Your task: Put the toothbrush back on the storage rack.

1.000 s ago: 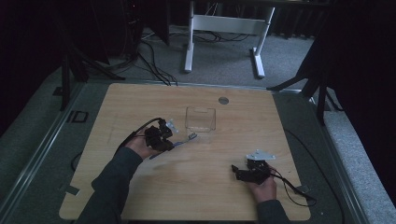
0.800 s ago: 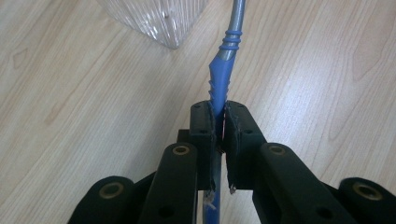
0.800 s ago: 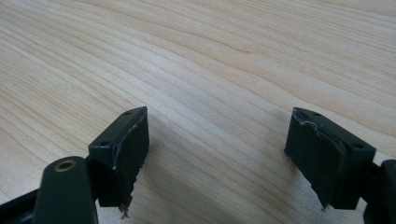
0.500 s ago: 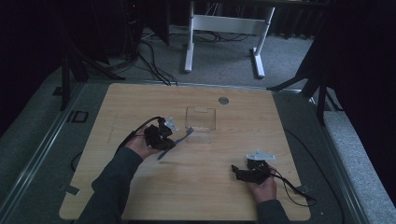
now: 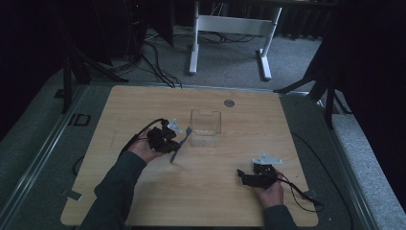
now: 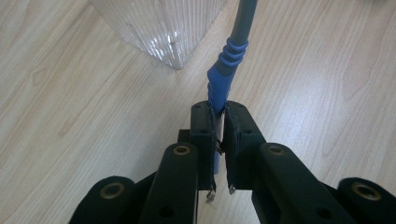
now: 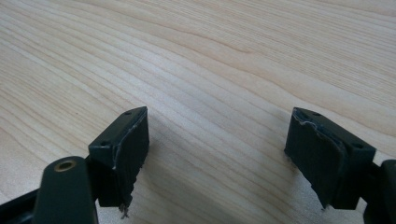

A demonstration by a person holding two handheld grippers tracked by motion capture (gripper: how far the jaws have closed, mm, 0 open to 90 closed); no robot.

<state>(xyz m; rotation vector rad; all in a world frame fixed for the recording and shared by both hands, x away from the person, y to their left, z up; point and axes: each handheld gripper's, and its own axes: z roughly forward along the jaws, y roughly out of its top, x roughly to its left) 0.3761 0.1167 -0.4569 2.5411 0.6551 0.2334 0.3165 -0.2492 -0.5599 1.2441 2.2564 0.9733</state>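
Beside the clear box (image 6: 163, 28), a blue-and-grey pen (image 6: 223, 79) was clamped between the pads of the left gripper (image 6: 219, 140), raised above the table (image 5: 143, 100). The right gripper (image 7: 217, 158) was held with pads wide apart, nothing between them.

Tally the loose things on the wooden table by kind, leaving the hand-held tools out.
Clear plastic box: 1
Blue and grey pen: 1
Small round grey disc: 1
Total: 3
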